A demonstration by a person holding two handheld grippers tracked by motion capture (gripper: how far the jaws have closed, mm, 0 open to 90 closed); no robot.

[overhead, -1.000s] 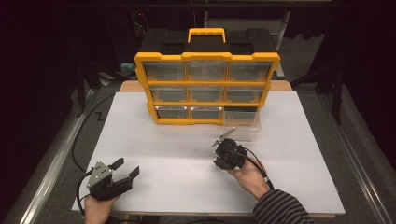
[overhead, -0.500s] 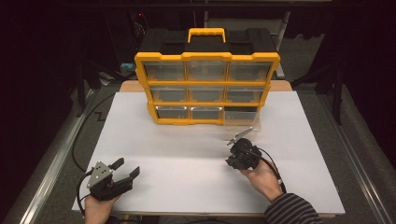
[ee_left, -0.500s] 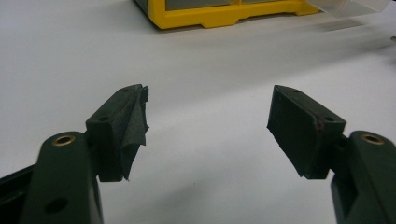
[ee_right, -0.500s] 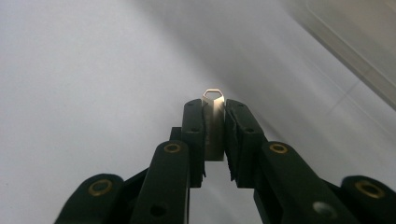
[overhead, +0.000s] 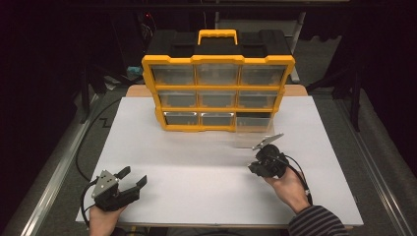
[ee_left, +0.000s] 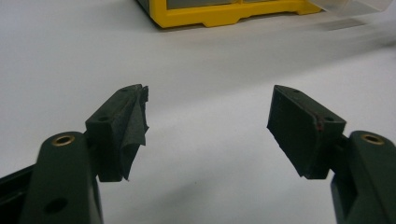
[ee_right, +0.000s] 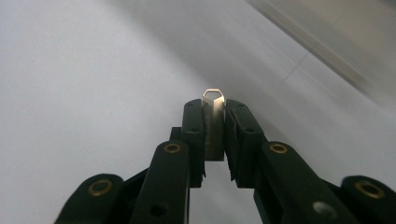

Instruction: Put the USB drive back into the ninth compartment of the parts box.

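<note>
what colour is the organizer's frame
Yellow, with a black top; the organizer shows best in the high view.

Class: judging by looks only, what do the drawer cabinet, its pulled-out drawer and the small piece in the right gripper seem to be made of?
Drawer cabinet: glossy moulded plastic, probably; yellow frame, black top.
Pulled-out drawer: clear plastic; the table shows through it.
Small piece in the right gripper: likely metal; pale, shiny, thin edges.

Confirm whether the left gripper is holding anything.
No: the left gripper has its jaws spread wide over the bare white table, nothing between them.
</note>
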